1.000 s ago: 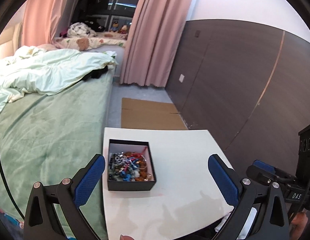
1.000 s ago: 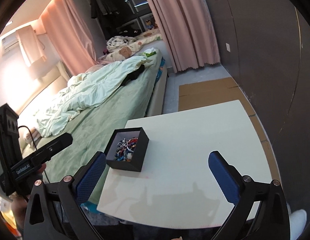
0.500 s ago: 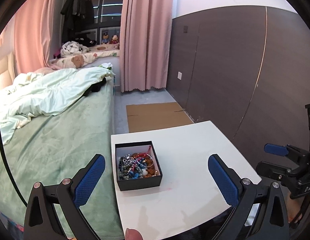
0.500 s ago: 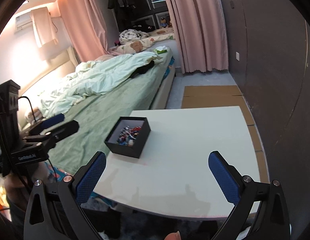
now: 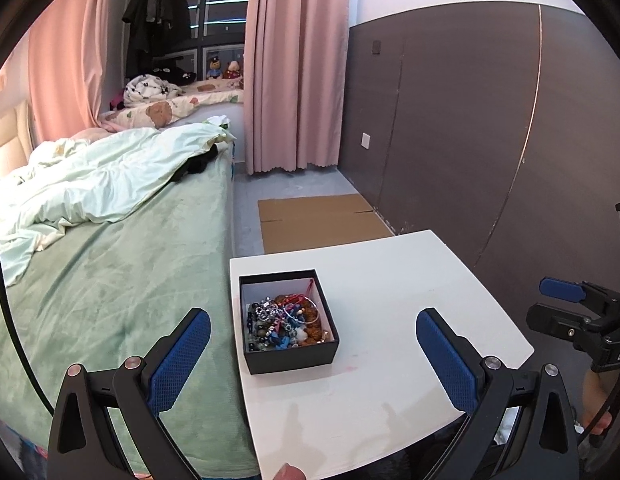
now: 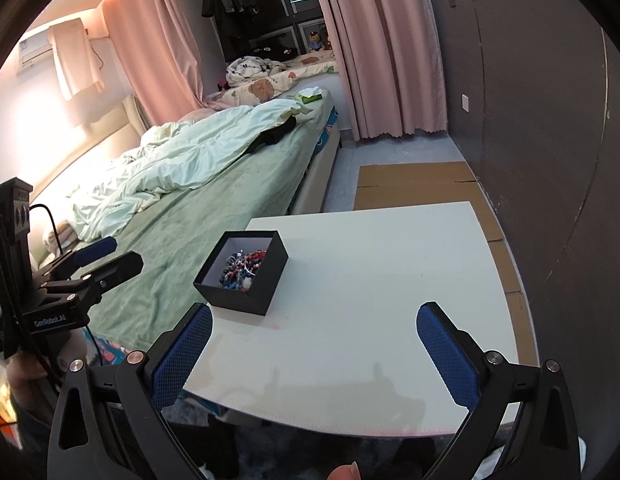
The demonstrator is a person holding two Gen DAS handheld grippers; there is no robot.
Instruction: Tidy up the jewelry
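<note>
While both grippers stay spread, jewelry box [image 5: 288, 320] nearer, more centred.

Jewelry [image 5: 288, 322] lies in the box [image 5: 290, 356] — on the table's [image 5: 409, 280] left side, beside the bed [image 5: 110, 280].

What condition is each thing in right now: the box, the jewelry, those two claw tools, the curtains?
Black box: lid off, upright on the white table.
Jewelry: tangled heap inside the box.
Left gripper: open, empty.
Right gripper: open, empty.
Pink curtains: partly drawn.

Jewelry box [image 6: 246, 278] on white table [image 6: 381, 280].
</note>
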